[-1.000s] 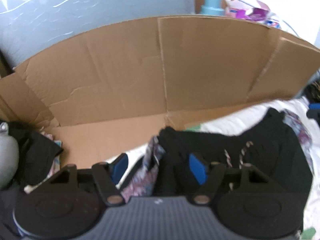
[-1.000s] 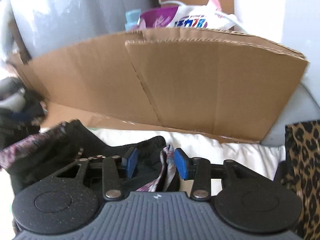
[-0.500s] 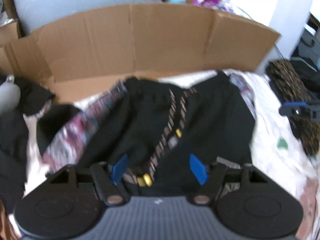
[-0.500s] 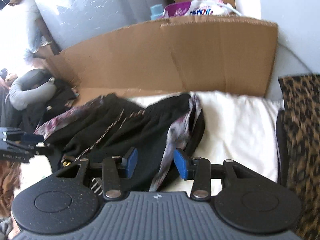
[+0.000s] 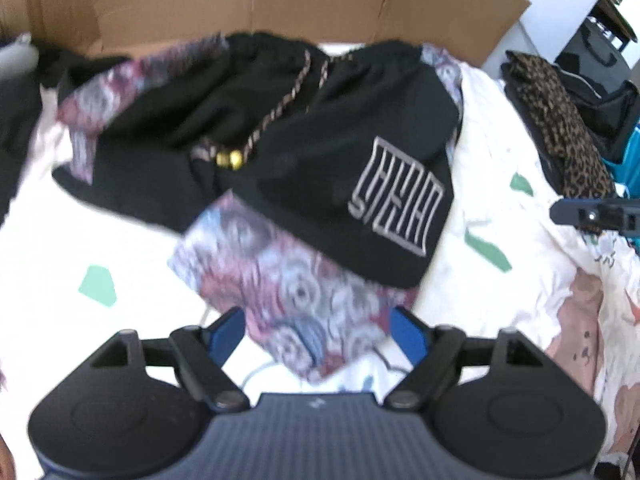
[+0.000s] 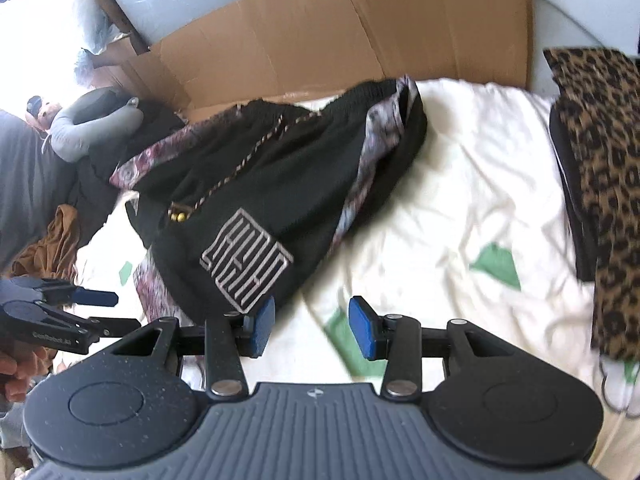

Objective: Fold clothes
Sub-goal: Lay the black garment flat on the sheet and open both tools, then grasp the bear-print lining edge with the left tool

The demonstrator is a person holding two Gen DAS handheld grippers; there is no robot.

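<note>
Black shorts with paisley side panels (image 5: 304,136) now dropped flat, cardboard sheet (image 6: 360,32) behind them.
We've backed off: left gripper (image 5: 316,330) jaws just widened, empty; right gripper (image 6: 312,326) apart, empty. Fold comes next.

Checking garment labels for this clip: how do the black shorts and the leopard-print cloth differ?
The black shorts are plain black with paisley side panels and a pale line logo; the leopard-print cloth is spotted all over. The shorts lie loosely spread mid-bed; the leopard cloth lies in a long strip at the right edge. Both rest on the white bedcover.

Leopard-print cloth (image 6: 600,184) — cut off right
</note>
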